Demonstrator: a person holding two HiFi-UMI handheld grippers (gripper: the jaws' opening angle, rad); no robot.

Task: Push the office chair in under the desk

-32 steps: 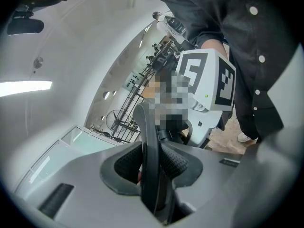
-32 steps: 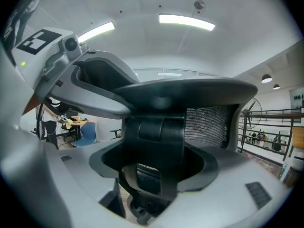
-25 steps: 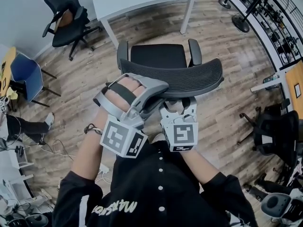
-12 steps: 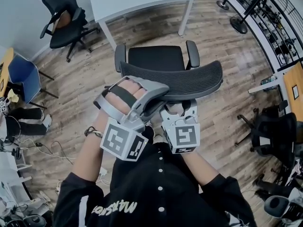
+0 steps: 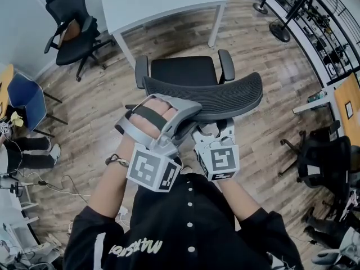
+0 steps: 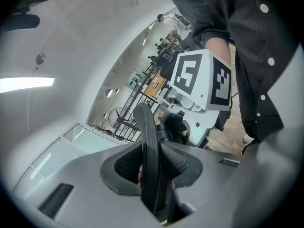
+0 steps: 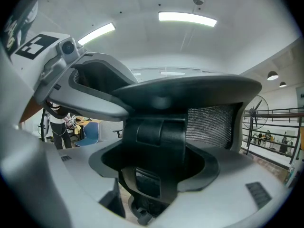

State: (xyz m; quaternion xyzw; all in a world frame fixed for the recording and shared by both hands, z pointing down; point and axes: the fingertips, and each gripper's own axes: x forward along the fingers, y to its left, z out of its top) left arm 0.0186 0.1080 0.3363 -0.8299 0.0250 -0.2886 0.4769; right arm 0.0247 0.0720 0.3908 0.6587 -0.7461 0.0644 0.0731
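Standing right behind a black mesh office chair (image 5: pixel 225 94), a person in a dark shirt has a grey gripper in each hand. The left gripper (image 5: pixel 190 112) lies over the top of the chair's curved back, and its jaws are pinched tight on the thin black rim (image 6: pixel 148 141), one bumpy pad pressed to each side. The right gripper (image 5: pixel 216 129) sits just beside it, tucked a little lower under that same top edge. Its jaws are closed around a chunky black plastic piece (image 7: pixel 154 137) on the back of the chair, with the mesh just to the right of it. Each gripper has a white cube with black square marks (image 5: pixel 151 173) on its near end, close to the person's body. Past both grippers is the chair's square black seat (image 5: pixel 180 71) with its two armrests. Further out that way stands the white desk (image 5: pixel 152 1). The chair is near the desk but not under it, and a strip of brown wooden floor (image 5: pixel 169 41) shows between them. Far off to the left gripper's side stands another black office chair (image 5: pixel 70 21).
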